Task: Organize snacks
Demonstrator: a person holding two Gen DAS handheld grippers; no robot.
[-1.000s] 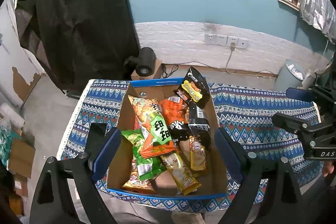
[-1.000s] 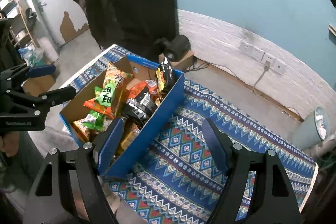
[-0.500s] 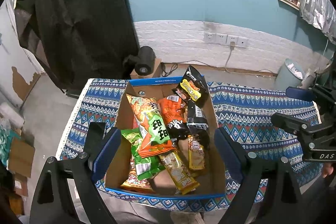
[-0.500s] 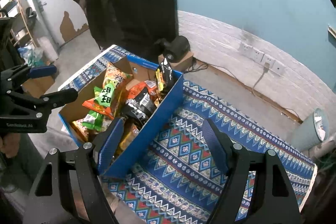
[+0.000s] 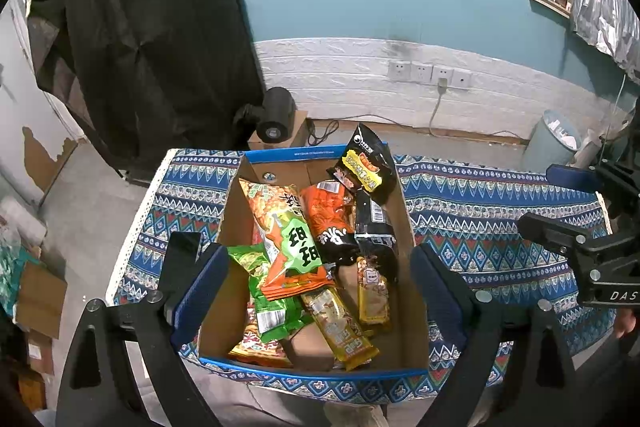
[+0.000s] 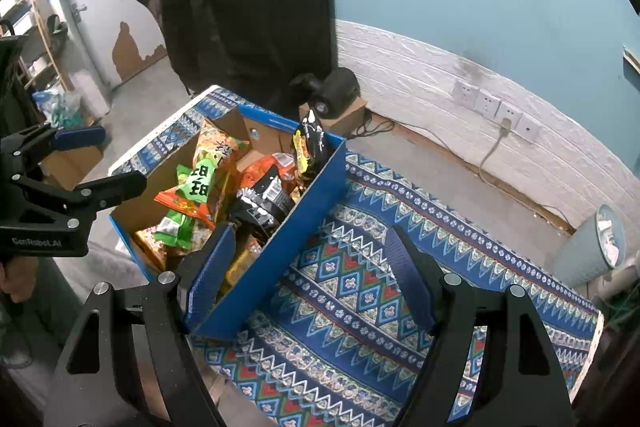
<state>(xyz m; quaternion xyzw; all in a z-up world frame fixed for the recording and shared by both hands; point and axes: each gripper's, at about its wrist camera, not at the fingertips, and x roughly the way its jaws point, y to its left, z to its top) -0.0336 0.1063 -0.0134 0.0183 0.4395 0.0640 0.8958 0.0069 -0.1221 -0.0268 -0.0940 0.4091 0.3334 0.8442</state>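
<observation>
1. Left wrist view: the left gripper hangs wide open and empty above a cardboard box heaped with snack packets on a patterned tablecloth.
2. Right wrist view: the right gripper, also spread and empty, hovers by the box's blue wall. The packets look light, crinkly and slippery; a pinch at a sealed edge seems best.

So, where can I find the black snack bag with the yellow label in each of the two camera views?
Left wrist view: the black snack bag with the yellow label stands upper centre, leaning on the box's far right corner.
Right wrist view: the same bag is left of centre, upright against the blue box wall.
Shared landmark: the black cylinder-shaped device on the floor behind the box.
</observation>
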